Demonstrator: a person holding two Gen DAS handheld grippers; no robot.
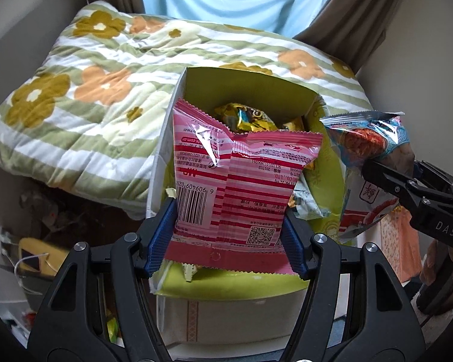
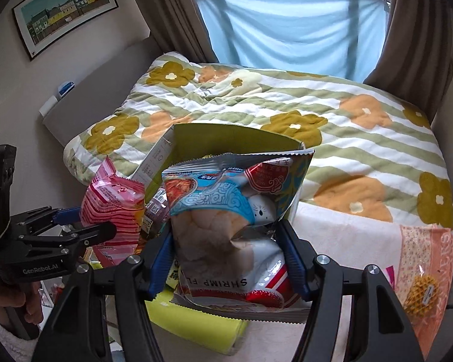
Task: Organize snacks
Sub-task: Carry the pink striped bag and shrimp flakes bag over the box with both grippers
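Overhead, roughly: both wrist views look down over an open box and a quilt.
Surface: a padded quilt [image 2: 286, 111] with green stripes and orange and mustard flowers covers the bed behind the box; a peach-printed bag [image 2: 422, 274] lies at the right on a white cloth.
Room: brown curtains [image 2: 172, 9] frame a window hung with a pale blue cloth [image 2: 292, 27]; a framed picture of coloured houses [image 2: 65, 7] hangs on the left wall.
Box: a tall yellow-green carton [image 1: 241, 87] stands open just in front of the quilt, with a gold-wrapped snack [image 1: 247, 117] and other packets inside.
Left gripper [image 1: 231, 229]: held low before the box and pointing at it; its blue-padded fingers [image 1: 163, 226] press on both side edges of a pink striped packet [image 1: 241, 181], which stands upright over the box's near side with barcode and printed back facing the camera.
Right gripper [image 2: 231, 259]: level with the left one and close beside it; its fingers [image 2: 295, 256] are closed on a blue and silver shrimp snack bag [image 2: 235, 205], crumpling its middle, the bag held at the box's right edge.
Person's hand [image 2: 24, 298]: wrapped round the left gripper's handle, seen from the right wrist view.
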